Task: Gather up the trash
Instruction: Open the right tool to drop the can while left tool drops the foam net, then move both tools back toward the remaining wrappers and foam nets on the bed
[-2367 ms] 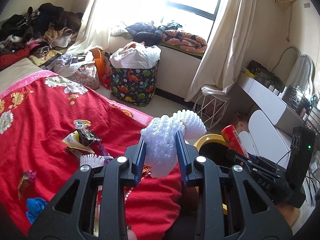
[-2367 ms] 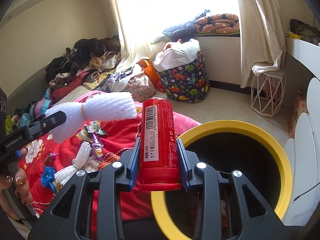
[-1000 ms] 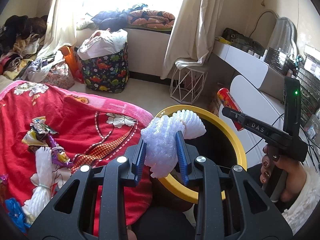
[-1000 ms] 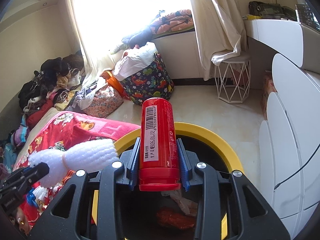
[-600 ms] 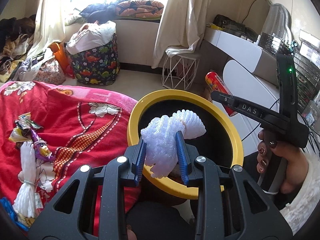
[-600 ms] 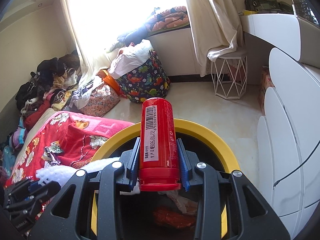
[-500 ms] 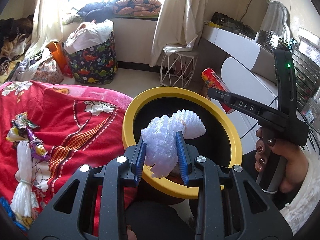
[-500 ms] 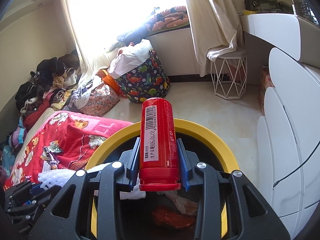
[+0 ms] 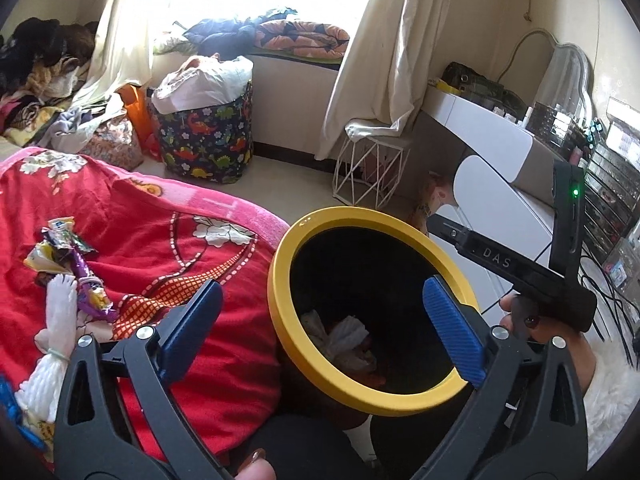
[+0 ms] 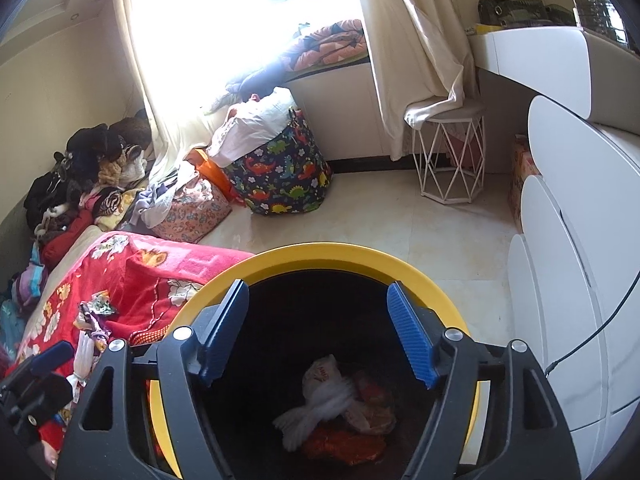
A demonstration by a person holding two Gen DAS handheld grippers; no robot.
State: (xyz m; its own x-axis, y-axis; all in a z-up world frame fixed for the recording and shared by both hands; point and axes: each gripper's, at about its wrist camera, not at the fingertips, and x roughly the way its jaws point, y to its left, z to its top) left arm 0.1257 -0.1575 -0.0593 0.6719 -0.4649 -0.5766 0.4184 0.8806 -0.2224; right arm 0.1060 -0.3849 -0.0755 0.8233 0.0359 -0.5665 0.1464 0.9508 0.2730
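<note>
Both tools gape, ribbed blue pads spread and gripping nothing: the right tool (image 10: 316,332) over the round yellow-rimmed black trash bin (image 10: 332,254), the left tool (image 9: 324,328) beside it. White foam netting (image 10: 316,412) and crumpled wrappers lie inside. Beyond, more foam netting (image 9: 56,344) rests on the plush red blanket (image 9: 152,248).

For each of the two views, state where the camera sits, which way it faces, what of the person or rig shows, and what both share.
Left wrist: sits on the left gripper, looking forward and down past its open blue fingers at the yellow-rimmed bin and red blanket; the right gripper and the hand holding it show at right.
Right wrist: sits on the right gripper, looking down into the bin between open fingers; the left gripper shows at lower left.
Shared: bin, blanket, dinosaur-print basket, wire stool.
</note>
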